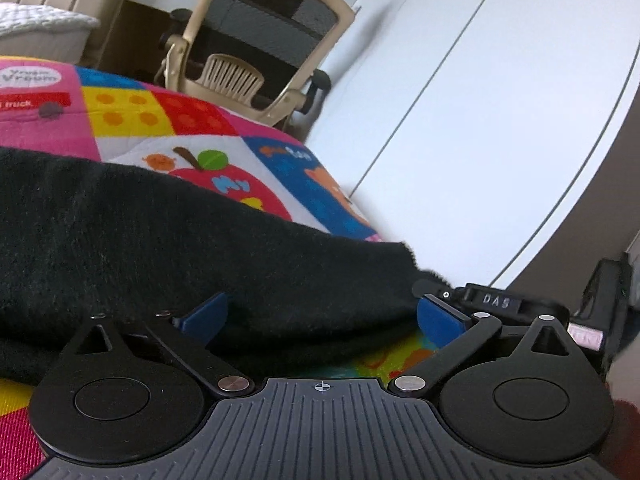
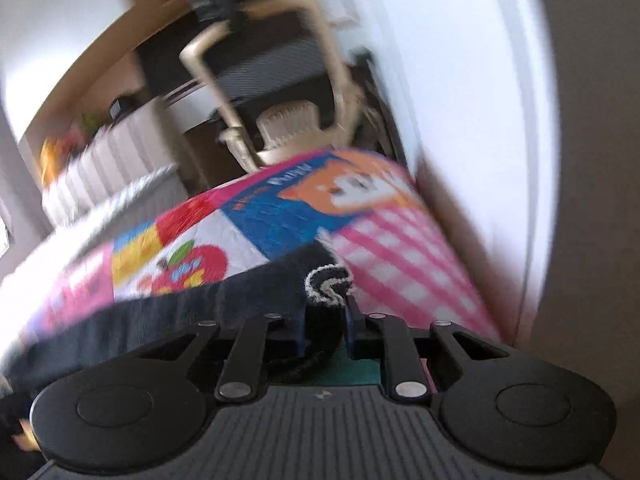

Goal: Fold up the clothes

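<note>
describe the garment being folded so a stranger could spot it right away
Find the bright patchwork play mat printed with an apple and a fox. Across its near side lies the black knit garment. It is the only plain dark thing on the colourful mat.

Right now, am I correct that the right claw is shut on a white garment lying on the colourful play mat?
Not quite: the garment is black, not white. The right wrist view shows the right claw shut on black knit fabric with a pale looped trim, lying on the colourful play mat.
</note>
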`<state>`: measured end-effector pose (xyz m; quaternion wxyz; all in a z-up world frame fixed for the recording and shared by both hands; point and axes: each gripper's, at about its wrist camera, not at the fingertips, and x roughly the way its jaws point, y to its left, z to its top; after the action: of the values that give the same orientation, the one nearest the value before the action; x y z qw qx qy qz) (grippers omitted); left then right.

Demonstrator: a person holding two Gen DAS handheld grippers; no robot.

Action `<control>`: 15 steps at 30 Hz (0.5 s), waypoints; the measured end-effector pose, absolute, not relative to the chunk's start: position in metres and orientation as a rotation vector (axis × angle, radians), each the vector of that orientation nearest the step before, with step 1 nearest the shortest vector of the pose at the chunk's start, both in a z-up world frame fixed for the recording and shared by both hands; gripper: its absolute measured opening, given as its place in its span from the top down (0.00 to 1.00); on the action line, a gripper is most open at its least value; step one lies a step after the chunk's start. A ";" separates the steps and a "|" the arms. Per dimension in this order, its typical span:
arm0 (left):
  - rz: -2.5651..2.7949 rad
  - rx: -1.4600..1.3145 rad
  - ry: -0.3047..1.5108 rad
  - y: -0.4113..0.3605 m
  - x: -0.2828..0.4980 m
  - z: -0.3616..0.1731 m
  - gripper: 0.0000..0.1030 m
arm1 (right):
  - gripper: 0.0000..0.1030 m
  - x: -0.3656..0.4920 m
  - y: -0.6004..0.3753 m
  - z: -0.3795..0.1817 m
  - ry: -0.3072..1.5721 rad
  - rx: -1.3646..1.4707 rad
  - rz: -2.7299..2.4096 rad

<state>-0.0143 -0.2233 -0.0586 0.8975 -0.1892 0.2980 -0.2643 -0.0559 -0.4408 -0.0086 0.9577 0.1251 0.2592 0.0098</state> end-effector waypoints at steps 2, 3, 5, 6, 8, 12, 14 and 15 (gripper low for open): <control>-0.541 -0.376 0.617 -0.226 -0.015 -0.057 0.00 | 0.83 -0.063 -0.420 -0.001 0.465 0.077 0.034; -0.535 -0.364 0.618 -0.228 -0.015 -0.057 0.00 | 0.83 -0.067 -0.410 0.002 0.439 -0.012 0.042; -0.522 -0.335 0.625 -0.232 -0.014 -0.054 0.00 | 0.83 -0.071 -0.394 0.002 0.426 -0.153 0.078; -0.516 -0.319 0.631 -0.234 -0.014 -0.053 0.00 | 0.83 -0.071 -0.389 0.002 0.439 -0.195 0.104; -0.505 -0.298 0.656 -0.235 -0.011 -0.047 0.00 | 0.83 -0.073 -0.381 0.000 0.463 -0.275 0.154; -0.495 -0.337 0.709 -0.233 0.007 -0.031 0.00 | 0.83 -0.084 -0.359 -0.008 0.442 -0.474 0.212; -0.510 -0.306 0.710 -0.244 0.015 -0.026 0.00 | 0.81 -0.087 -0.347 -0.013 0.429 -0.552 0.234; -0.518 -0.290 0.710 -0.250 0.019 -0.023 0.00 | 0.81 -0.087 -0.343 -0.016 0.425 -0.577 0.238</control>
<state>0.0192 -0.2495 -0.0225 0.8949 -0.1398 0.3424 -0.2496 -0.0866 -0.3428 -0.0158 0.9297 -0.2815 0.2073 0.1160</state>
